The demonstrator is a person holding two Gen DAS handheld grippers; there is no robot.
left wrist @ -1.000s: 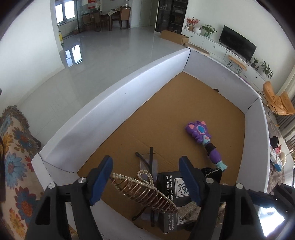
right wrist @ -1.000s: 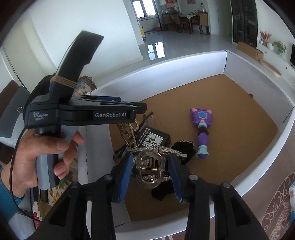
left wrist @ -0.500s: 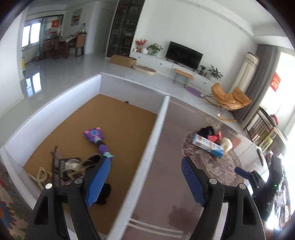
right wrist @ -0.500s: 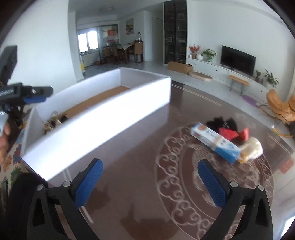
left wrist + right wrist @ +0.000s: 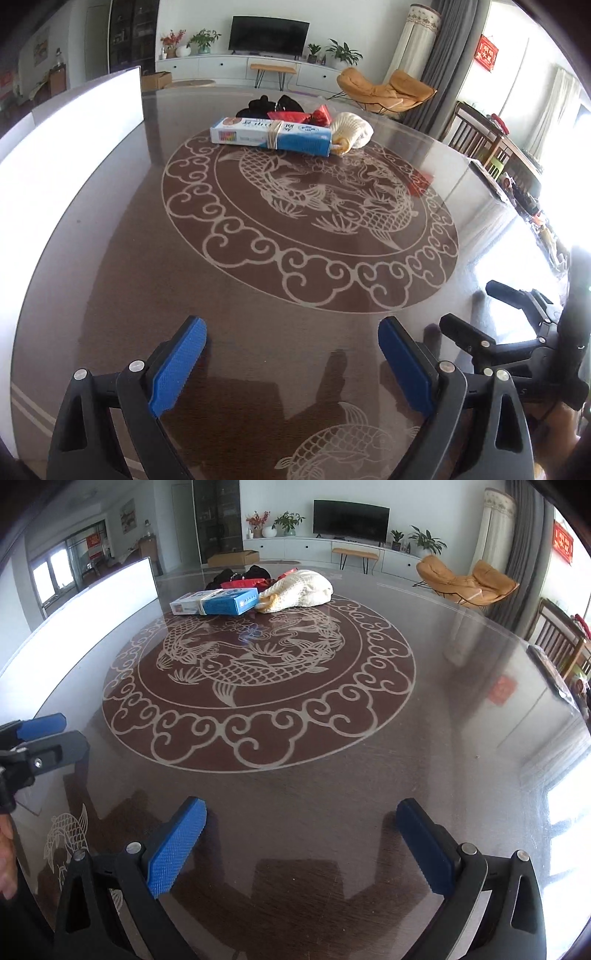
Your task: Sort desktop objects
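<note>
Toward the top centre of both views, a blue and white box (image 5: 271, 136) is seen lying on the dark patterned surface (image 5: 258, 295), touching a cream knitted bundle (image 5: 299, 589) and red and black items behind it. Both the left gripper (image 5: 291, 363) and the right gripper (image 5: 301, 845) are held with jaws spread wide, nothing between them. A white box wall (image 5: 70, 122) is seen at upper left.
</note>
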